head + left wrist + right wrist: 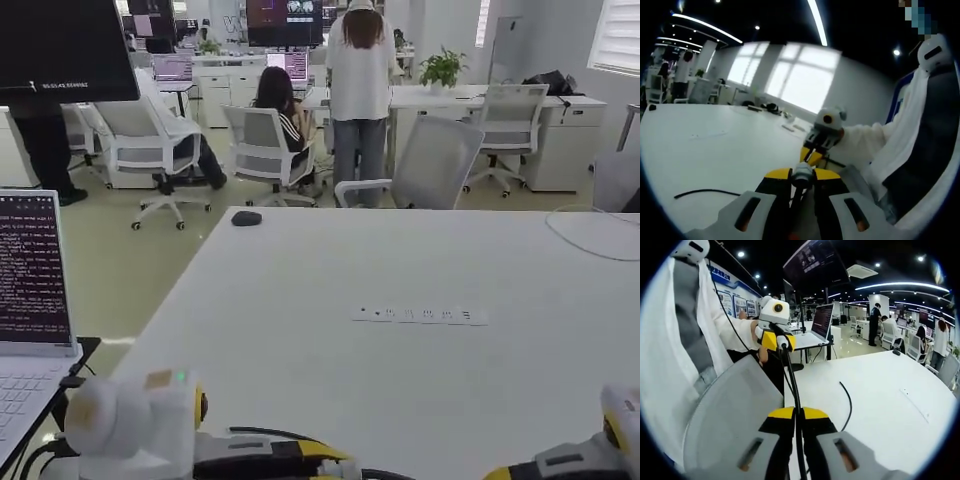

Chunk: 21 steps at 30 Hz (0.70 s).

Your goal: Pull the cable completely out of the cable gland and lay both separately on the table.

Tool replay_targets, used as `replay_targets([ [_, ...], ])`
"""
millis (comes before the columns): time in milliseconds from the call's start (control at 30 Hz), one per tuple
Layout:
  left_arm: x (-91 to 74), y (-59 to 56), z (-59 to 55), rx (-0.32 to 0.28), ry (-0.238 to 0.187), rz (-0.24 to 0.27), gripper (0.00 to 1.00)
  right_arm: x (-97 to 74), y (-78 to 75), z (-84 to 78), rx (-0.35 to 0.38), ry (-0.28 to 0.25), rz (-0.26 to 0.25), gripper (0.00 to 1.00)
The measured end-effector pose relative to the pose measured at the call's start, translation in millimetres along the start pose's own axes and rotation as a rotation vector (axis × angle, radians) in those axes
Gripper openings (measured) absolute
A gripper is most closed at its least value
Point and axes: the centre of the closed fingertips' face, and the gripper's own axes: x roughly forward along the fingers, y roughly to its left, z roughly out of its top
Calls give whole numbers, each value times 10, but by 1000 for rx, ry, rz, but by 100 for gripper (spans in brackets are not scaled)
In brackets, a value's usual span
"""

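The left gripper [801,189] is closed on the cable gland [802,175], a small pale grey fitting that sits pinched between its yellow-tipped jaws. The right gripper [797,416] is clamped on the black cable [791,382]. In the right gripper view, the cable runs straight from these jaws across to the gland in the other gripper. Whether the cable end is still inside the gland cannot be told. Both grippers hang above the near edge of the white table [400,260], the left one toward the near left corner and the right one further along the same edge, well apart. A loose stretch of the cable lies curved on the table by that near edge. A flat white strip [420,315] lies near the middle of the table, and a dark mouse [246,218] sits at the far edge. An open laptop [30,290] stands just beyond the left edge.
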Motion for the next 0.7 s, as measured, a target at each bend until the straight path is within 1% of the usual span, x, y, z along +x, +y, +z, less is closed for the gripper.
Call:
replay_targets([
  [167, 18, 15, 29, 4, -3, -5, 17, -6, -39, 8, -11, 9, -11, 3],
  [233, 24, 22, 36, 3, -5, -9, 17, -15, -73, 34, -30, 20, -31, 5],
  [367, 63, 4, 34, 3, -3, -23, 17, -3, -81, 191, -54, -1, -48, 17],
  [433, 85, -3, 17, -1, 3, -30, 17, 23, -60, 275, -77, -10, -47, 18],
  [500, 112, -23, -6, -2, 18, -42, 17, 66, -29, 388, -102, -29, -42, 20],
  [567, 145, -59, -17, 1, 33, -54, 17, 124, 19, 522, -124, -63, -29, 22],
  [600, 161, -93, -30, 9, 44, -67, 17, 160, 56, 583, -133, -76, -14, 23],
  [633, 167, -104, -37, 12, 48, -71, 17, 172, 68, 598, -138, -77, -8, 23],
  [700, 191, -122, -64, 17, 58, -75, 17, 232, 131, 643, -167, -69, 21, 23],
])
